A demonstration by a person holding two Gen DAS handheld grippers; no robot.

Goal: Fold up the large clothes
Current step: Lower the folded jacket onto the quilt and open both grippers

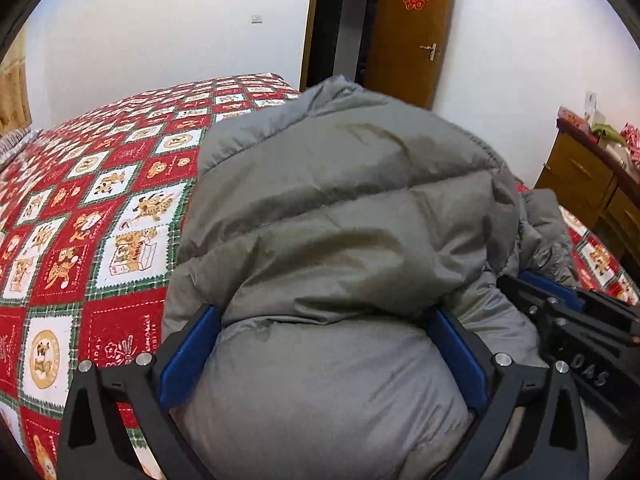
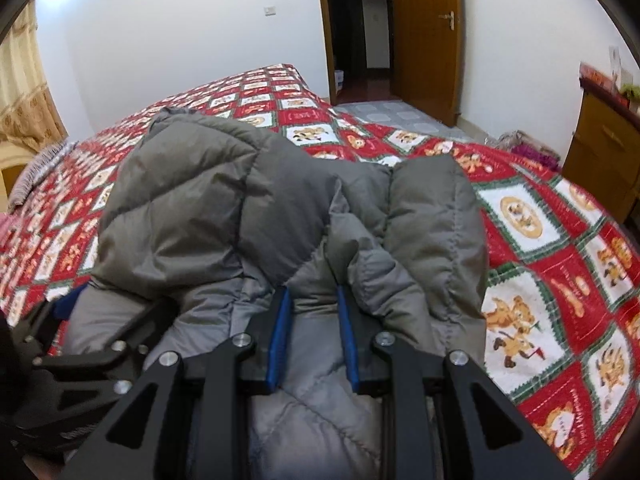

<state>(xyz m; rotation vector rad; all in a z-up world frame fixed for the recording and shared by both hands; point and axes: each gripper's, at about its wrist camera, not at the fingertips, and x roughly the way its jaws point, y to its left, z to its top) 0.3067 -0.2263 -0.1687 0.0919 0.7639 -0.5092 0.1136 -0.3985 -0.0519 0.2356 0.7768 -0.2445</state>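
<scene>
Grey puffer jacket lies bunched on the bed, over the red patchwork quilt, on the near side closest to both cameras. Long axis runs away from the cameras toward the far end of the bed and the door. Quilted seams cross that axis, so the puffed bands stack one behind another going back. In the right wrist view, 1 sleeve lies alongside the body on its right, roughly parallel to the same axis, cuff end pointing away. Which end is collar and which is hem: can't tell, the fabric is too bunched.

Left gripper: jaws spread wide, straddling a thick puffed roll of the jacket. Blue pads sit at either flank of the roll; the fabric bulges between them, but a firm squeeze isn't evident.

Right gripper: jaws narrow, pinching a fold of the lighter grey lining between the 2 blue pads. Fabric puckers up just ahead of the tips.

The 2 grippers sit close, side by side at the near edge of the jacket; each shows at the edge of the other's view.

Dresser stands past the bed on the right.
</scene>
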